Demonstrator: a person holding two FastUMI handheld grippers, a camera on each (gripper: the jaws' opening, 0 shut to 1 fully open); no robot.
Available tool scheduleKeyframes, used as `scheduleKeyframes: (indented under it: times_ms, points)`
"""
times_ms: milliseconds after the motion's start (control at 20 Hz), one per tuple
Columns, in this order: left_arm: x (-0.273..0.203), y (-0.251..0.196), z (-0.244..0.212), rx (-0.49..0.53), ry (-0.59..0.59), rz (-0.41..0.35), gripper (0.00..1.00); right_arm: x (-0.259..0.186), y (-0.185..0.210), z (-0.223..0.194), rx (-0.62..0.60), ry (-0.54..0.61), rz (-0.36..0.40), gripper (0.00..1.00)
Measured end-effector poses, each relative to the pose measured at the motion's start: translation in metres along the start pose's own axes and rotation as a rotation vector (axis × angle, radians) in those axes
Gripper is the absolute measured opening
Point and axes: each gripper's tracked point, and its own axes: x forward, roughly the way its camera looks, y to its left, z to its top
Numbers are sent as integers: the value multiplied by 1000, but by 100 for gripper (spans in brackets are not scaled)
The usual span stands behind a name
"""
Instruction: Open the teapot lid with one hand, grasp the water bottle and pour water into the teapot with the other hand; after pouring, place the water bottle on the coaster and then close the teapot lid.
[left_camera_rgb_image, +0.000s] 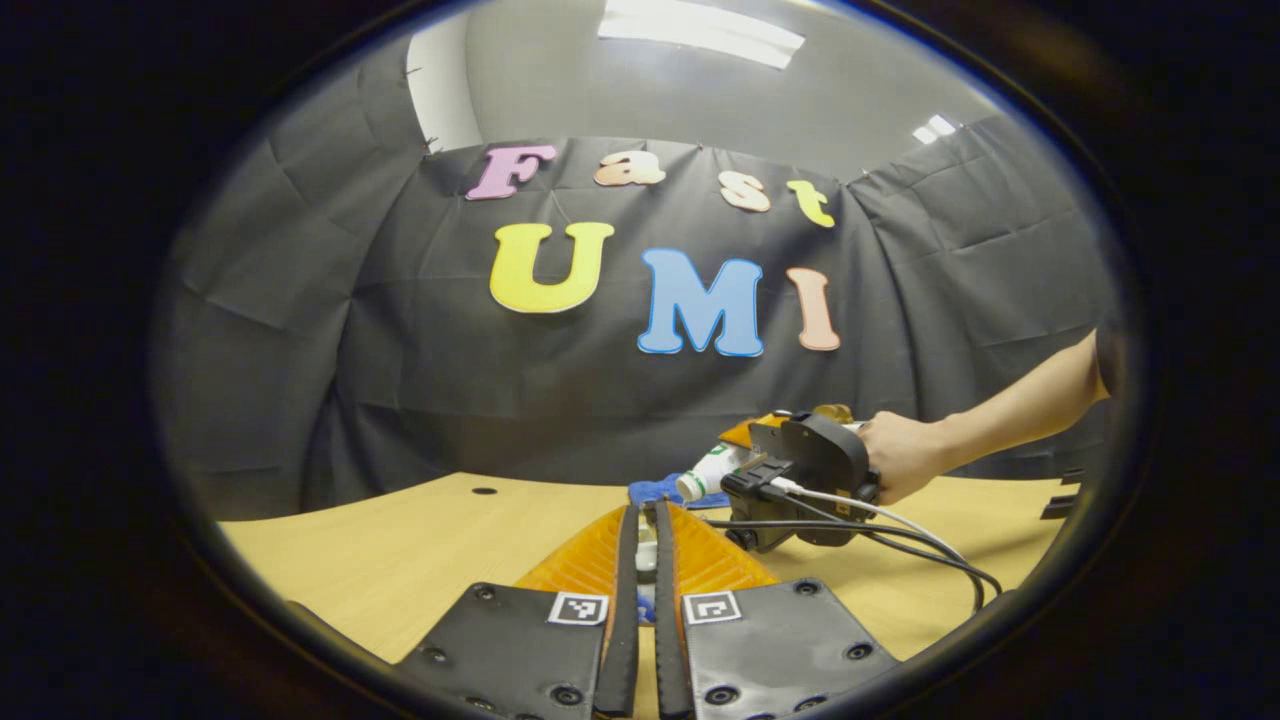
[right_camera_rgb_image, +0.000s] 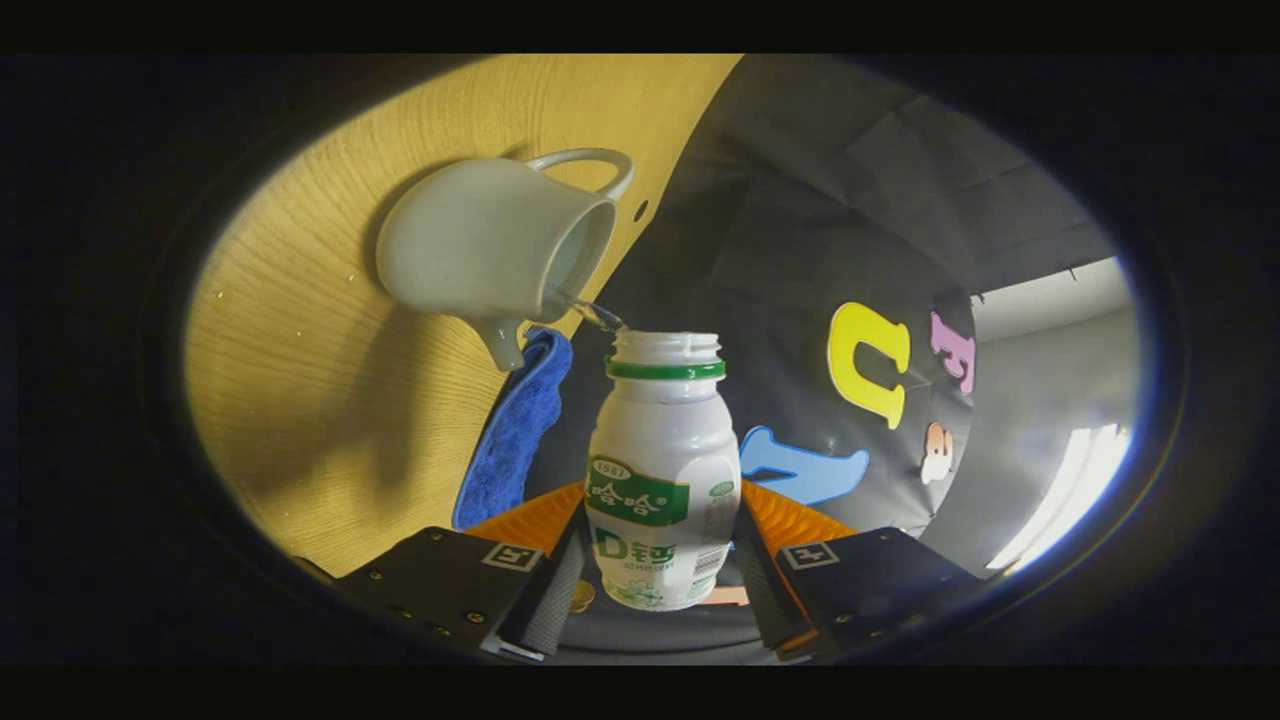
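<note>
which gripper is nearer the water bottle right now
Right. The right gripper is shut on the water bottle, tipped toward the teapot. The left gripper is off to the side, apart from it.

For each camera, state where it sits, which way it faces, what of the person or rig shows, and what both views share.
Left gripper view: rides the left gripper, low over the table, level toward the booth wall; shows its near-closed fingers, plus the person's hand holding the right gripper.
Right gripper view: rides the right gripper, rolled sideways, facing the open teapot; its fingers clamp the water bottle.
Shared: the water bottle, blue cloth, table.
</note>
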Motion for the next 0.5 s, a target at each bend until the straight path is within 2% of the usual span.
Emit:
scheduleKeyframes:
  times_ms: [150,200,400,450,500]
  points:
    - [0,-1,-2,5,10,-3,17,1,-2,3,-28,-11,-13,72]
    - [1,-1,-3,4,10,-3,13,0,-2,3,-34,-15,-15,72]
    - [1,0,-2,5,8,-1,13,1,-7,8,-86,-34,-39,72]
    - [1,0,-2,5,10,0,17,1,-7,9,-94,-35,-41,72]
    - [0,0,-2,6,11,-1,13,1,-8,8,-100,-37,-44,72]
